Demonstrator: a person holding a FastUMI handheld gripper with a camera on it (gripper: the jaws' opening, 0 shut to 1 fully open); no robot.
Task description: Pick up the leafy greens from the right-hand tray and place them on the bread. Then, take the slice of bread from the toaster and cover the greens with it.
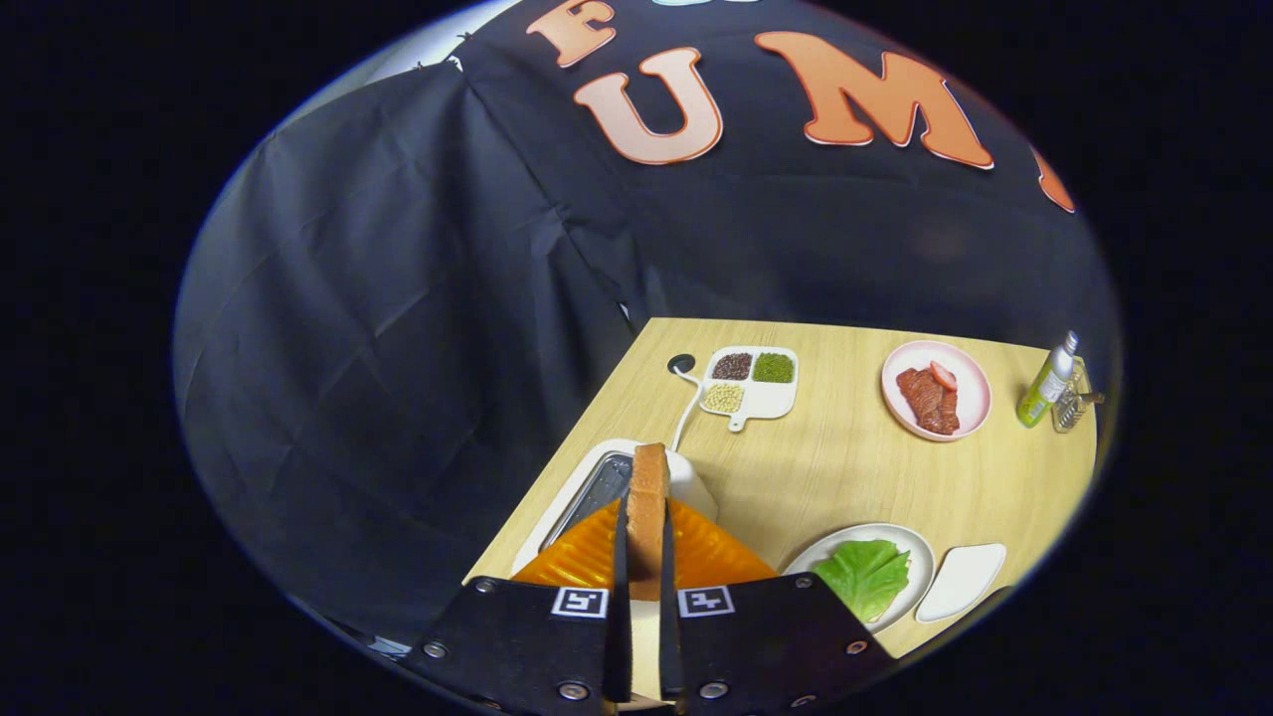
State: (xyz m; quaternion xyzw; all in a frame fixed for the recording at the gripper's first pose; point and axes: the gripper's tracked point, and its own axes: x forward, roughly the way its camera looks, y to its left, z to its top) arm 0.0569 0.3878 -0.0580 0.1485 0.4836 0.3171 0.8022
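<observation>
Tool (641,582) clamping bread slice (647,507) over toaster (597,487), greens (863,575) beside, meat plate (936,389) beyond

The bread slice (647,517) sat clamped between the fingers, toaster (597,487) just under it, greens (863,577) on a plate (920,553) off right.

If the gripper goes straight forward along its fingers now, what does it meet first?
The gripper is shut on the bread slice, held edge-on above the toaster. Just beyond lies the toaster's top, so that probably comes first, then the table. Depth is unclear.
</observation>
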